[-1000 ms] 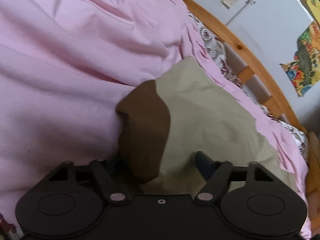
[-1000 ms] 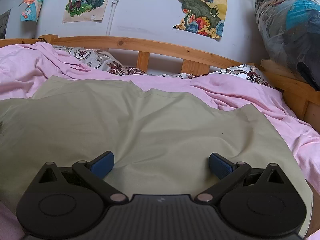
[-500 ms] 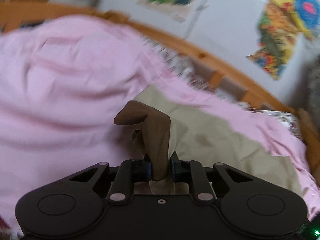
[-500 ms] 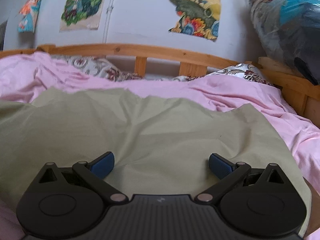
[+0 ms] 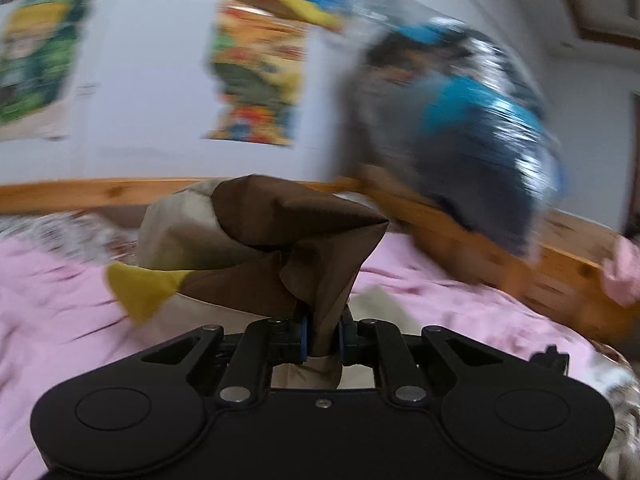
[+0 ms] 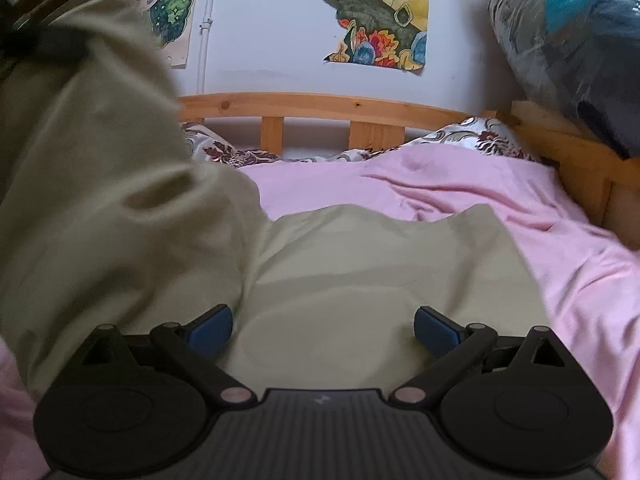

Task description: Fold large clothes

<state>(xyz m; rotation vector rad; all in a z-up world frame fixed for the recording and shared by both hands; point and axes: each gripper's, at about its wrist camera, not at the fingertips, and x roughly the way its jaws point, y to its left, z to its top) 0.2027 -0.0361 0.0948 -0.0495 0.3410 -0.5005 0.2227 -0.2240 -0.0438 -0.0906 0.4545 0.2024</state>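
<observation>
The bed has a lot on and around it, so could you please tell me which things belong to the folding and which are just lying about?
Job:
garment
left gripper, shut on its brown part
right gripper, open

Lying about:
pink sheet
patterned pillows
bed frame
posters
wrapped bundle

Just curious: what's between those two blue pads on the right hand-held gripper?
Only flat olive garment, ungripped, between the open right hand-held gripper pads; right wrist view.

No words, numbers or brand names can be read anywhere. The posters on the wall above the wooden headboard carry only coloured drawings, and the left wrist view is blurred.
</observation>
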